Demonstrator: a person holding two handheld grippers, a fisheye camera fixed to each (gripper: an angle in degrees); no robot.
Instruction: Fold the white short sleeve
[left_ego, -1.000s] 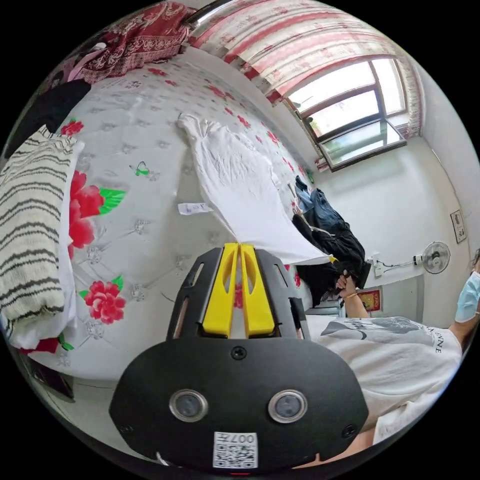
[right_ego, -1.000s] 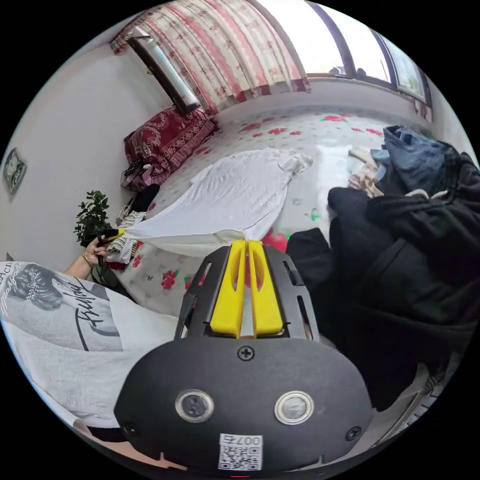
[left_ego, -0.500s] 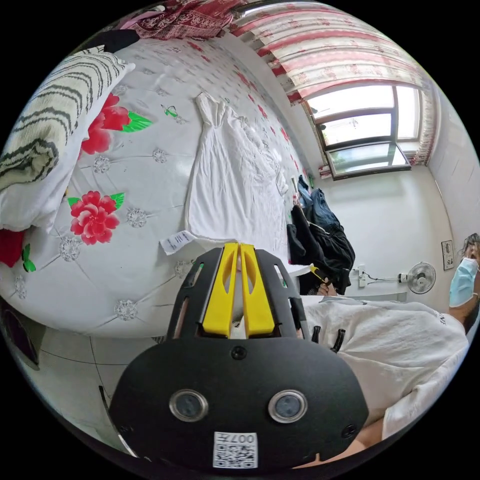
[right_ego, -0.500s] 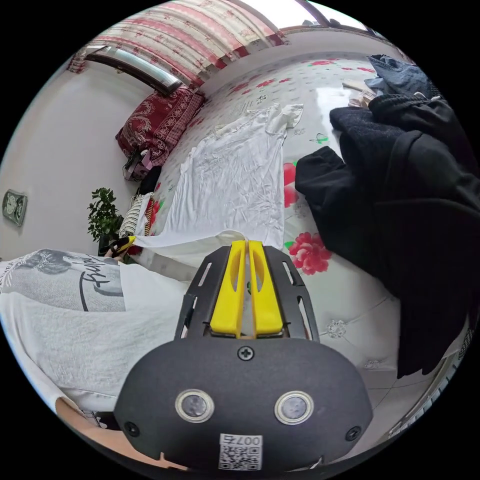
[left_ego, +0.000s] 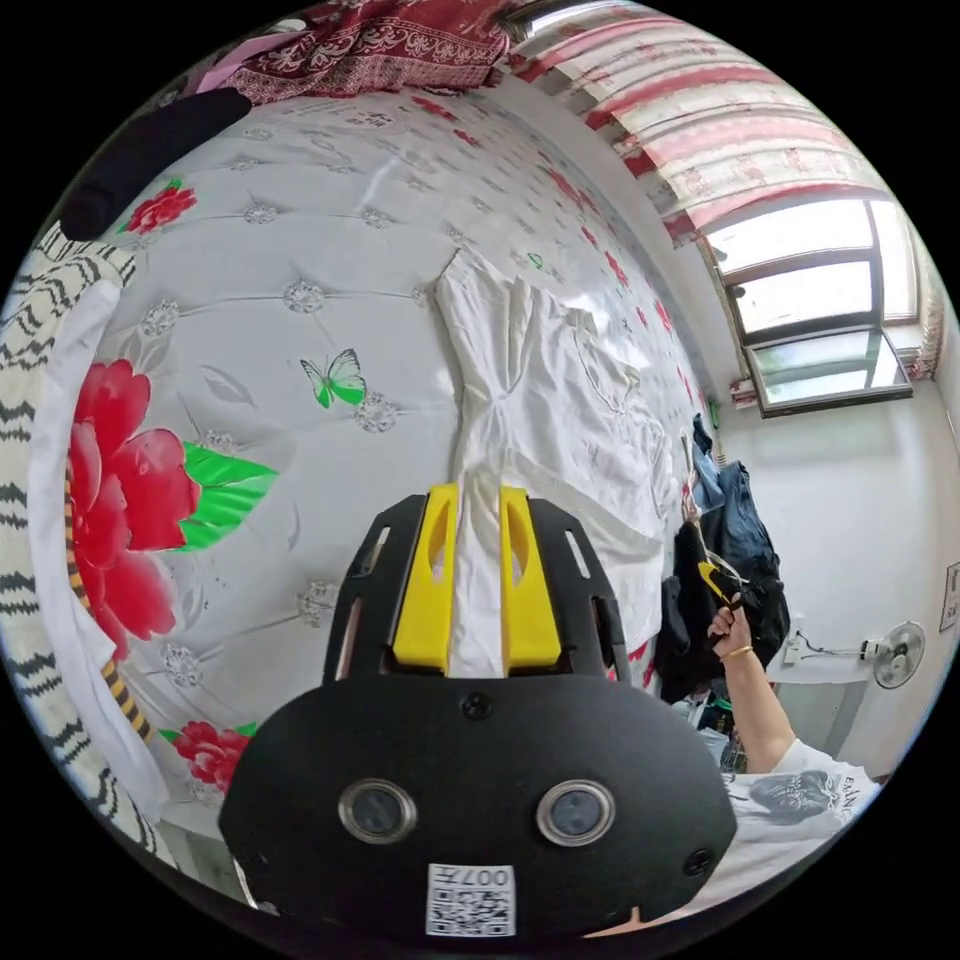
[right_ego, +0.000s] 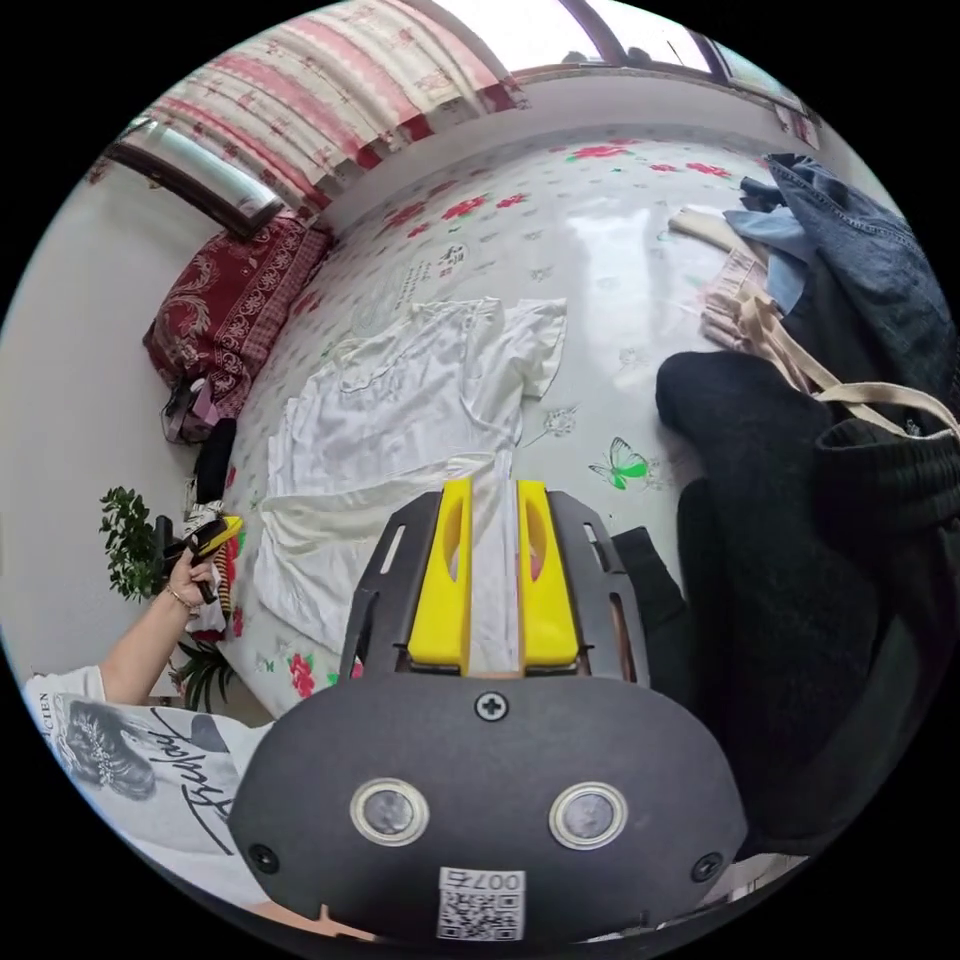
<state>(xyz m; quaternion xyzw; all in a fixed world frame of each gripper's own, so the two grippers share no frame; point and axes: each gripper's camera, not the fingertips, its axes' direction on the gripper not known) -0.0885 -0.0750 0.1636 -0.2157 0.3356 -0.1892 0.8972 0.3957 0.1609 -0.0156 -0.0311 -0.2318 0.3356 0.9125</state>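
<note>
The left gripper view looks along the bed (left_ego: 250, 260) toward a red patterned cushion (left_ego: 380, 45) and takes in a striped knit garment (left_ego: 40, 420) at the near edge, a wall fan (left_ego: 897, 655) and the right gripper (left_ego: 716, 583) held up in the person's hand (left_ego: 733, 630). The right gripper view instead shows a pile of dark clothes (right_ego: 800, 560) with denim on top, a potted plant (right_ego: 130, 540) by the wall, and the left gripper (right_ego: 212, 535) in the other hand (right_ego: 185, 580).

The bed carries a white quilted cover printed with red flowers and green butterflies. Red-and-white striped curtains (left_ego: 740, 130) hang beside a bright window (left_ego: 820, 300); the walls are plain white.

The white short sleeve (left_ego: 545, 400) lies on the bed, rumpled, its lower part folded up over the body so the hem runs across the middle; one sleeve (right_ego: 535, 345) spreads flat. The left gripper's (left_ego: 476, 570) yellow fingers (left_ego: 428, 580) stand parted with white cloth between them, not pinching it. The right gripper's (right_ego: 492, 570) fingers (right_ego: 545, 580) are likewise spread, cloth lying loose in the gap.
</note>
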